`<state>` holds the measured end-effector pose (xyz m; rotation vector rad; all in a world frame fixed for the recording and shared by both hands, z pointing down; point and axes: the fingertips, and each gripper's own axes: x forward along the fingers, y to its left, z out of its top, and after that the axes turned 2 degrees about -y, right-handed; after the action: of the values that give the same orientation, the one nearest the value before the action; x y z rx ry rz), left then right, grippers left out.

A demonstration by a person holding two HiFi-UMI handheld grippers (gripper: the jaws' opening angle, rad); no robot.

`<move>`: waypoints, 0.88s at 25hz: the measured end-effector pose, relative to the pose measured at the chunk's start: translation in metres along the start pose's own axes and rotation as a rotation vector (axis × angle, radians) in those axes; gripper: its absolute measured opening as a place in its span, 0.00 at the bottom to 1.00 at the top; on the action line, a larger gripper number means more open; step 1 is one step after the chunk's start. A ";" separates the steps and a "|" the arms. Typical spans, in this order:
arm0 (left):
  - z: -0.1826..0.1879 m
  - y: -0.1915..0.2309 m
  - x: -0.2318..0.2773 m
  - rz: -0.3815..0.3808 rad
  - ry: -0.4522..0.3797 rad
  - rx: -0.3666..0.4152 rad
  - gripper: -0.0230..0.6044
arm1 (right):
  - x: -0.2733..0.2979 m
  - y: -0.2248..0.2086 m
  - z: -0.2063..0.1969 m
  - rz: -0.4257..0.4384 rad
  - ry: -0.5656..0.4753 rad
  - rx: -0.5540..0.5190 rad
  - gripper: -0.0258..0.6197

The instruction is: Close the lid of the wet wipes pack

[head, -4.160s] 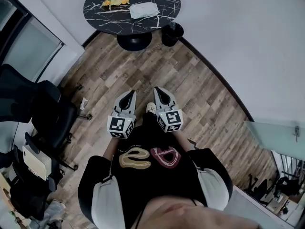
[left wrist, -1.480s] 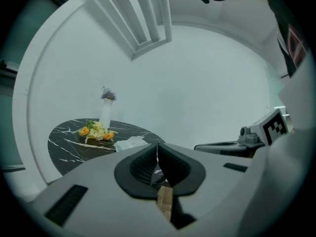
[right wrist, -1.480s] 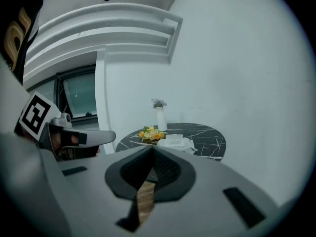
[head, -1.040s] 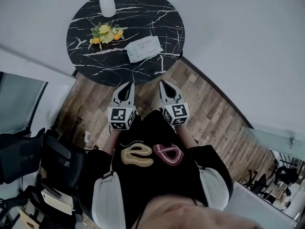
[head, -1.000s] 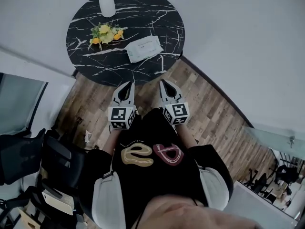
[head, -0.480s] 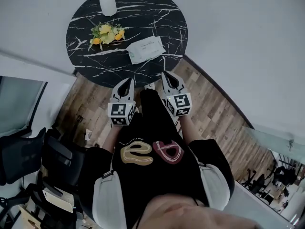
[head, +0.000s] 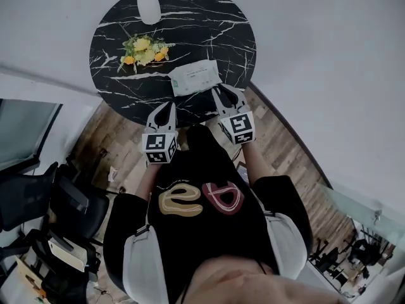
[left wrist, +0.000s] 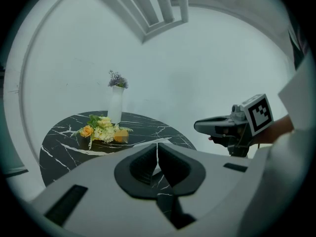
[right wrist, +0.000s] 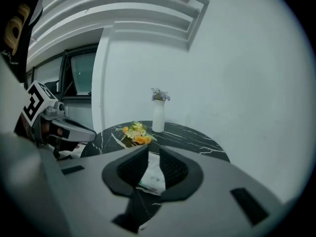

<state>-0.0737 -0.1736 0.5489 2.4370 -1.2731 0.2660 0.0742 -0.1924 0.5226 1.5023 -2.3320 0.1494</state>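
The wet wipes pack (head: 195, 78), white with green print, lies flat on the near right part of the round black marble table (head: 209, 18). I cannot tell from here how its lid stands. My right gripper (head: 228, 92) hovers just short of the pack's near right corner. Its jaws are open by a narrow gap, and the pack (right wrist: 153, 177) shows through that gap. My left gripper (head: 166, 111) hangs over the table's near edge, left of the pack, with its jaws shut (left wrist: 157, 147) and nothing between them.
A white vase (head: 149, 8) stands at the table's far side, with a bunch of yellow flowers (head: 142, 49) lying in front of it. Black office chairs (head: 38, 201) crowd the left. A white wall curves behind the table, and the floor (head: 278, 144) is wood.
The person has walked up to the table. Both grippers have moved forward from over the floor to the table's near edge, the right one further, close to the pack.
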 end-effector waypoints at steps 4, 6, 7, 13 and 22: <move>0.001 0.004 0.019 0.041 0.013 -0.011 0.07 | 0.023 -0.004 -0.001 0.091 0.051 -0.133 0.14; 0.001 0.007 0.027 0.062 0.021 -0.018 0.07 | 0.034 -0.005 -0.003 0.133 0.080 -0.223 0.16; 0.001 0.009 0.031 0.073 0.025 -0.020 0.07 | 0.040 -0.005 -0.004 0.152 0.094 -0.268 0.17; -0.007 0.016 0.053 0.112 0.070 -0.020 0.07 | 0.064 -0.010 -0.016 0.244 0.180 -0.451 0.18; -0.021 0.020 0.083 0.149 0.146 -0.020 0.07 | 0.089 -0.020 -0.023 0.312 0.212 -0.432 0.15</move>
<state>-0.0423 -0.2380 0.6004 2.2635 -1.3866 0.4602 0.0645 -0.2711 0.5737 0.8718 -2.2274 -0.1075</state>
